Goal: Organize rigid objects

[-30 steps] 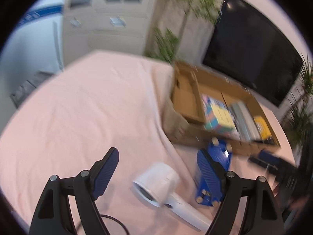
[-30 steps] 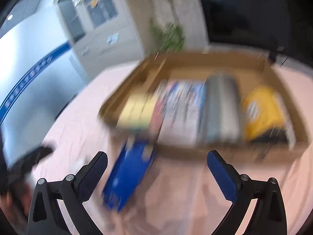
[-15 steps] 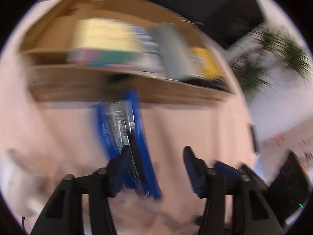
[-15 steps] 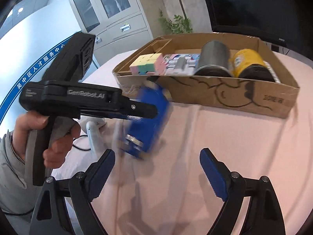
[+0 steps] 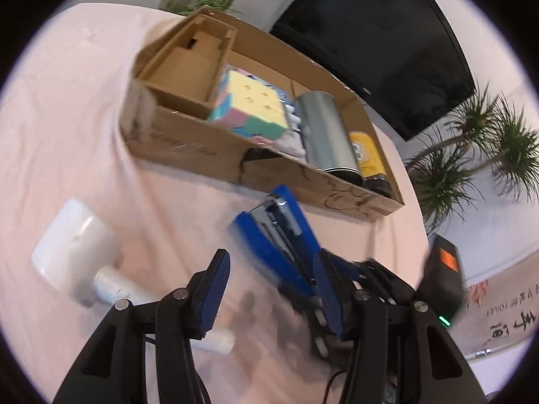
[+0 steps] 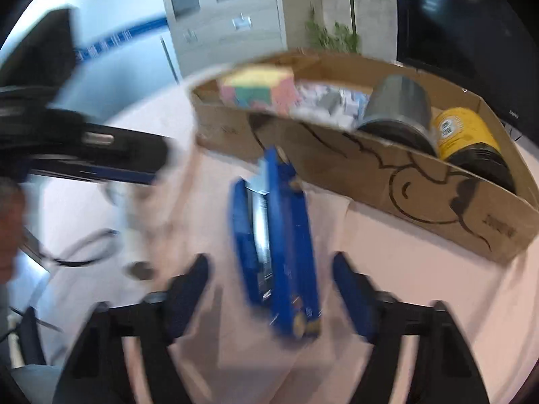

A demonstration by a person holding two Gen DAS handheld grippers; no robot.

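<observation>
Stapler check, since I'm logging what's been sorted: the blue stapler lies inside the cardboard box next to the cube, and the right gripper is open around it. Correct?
Not quite. The stapler lies on the pink cloth in front of the box, not inside it; the right wrist view shows this. The cube is in the box. The right gripper is indeed open around the stapler.
</observation>
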